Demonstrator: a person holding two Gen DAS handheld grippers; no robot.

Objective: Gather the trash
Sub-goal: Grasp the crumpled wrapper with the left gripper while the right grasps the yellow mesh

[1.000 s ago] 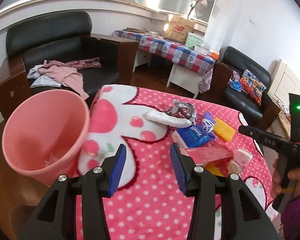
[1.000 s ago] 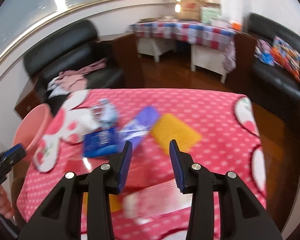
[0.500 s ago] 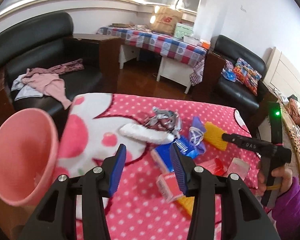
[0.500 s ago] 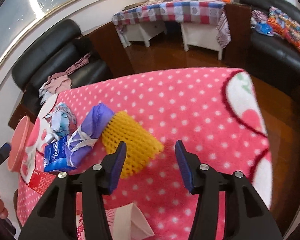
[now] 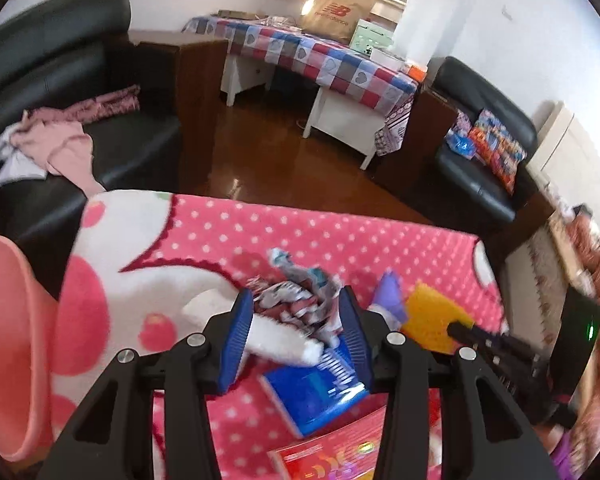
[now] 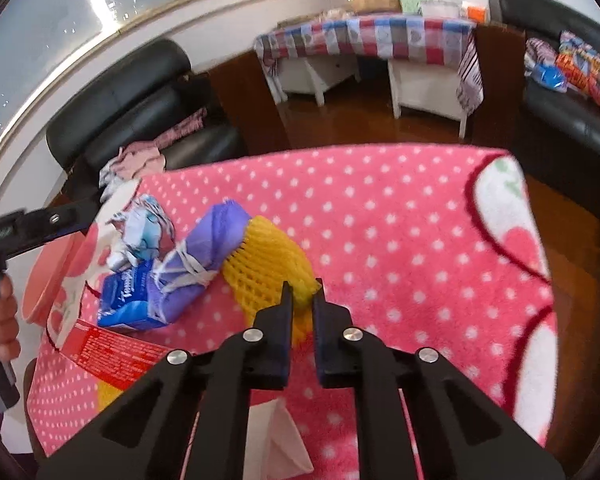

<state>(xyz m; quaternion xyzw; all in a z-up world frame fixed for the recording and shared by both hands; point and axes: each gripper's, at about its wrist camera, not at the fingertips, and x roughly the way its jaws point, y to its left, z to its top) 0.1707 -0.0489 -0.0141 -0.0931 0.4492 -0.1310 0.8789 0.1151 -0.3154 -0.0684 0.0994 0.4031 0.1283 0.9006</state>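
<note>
— So where's the yellow net (image 6: 268, 268)?
— On the bench (image 6: 400, 216), its near corner pinched in the clenched right claw (image 6: 300, 300).
— And the left claw (image 5: 296, 336)?
— Parted, closing slightly, crumpled wrapper (image 5: 300, 296) and white roll (image 5: 276, 338) between its pads, neither gripped.

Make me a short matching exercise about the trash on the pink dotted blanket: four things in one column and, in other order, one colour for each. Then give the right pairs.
Things:
1. foam fruit net
2. tissue pack
3. bin
4. mask

Colours:
A. purple
B. pink
C. yellow
D. blue

Pairs: 1-C, 2-D, 3-B, 4-A
</note>
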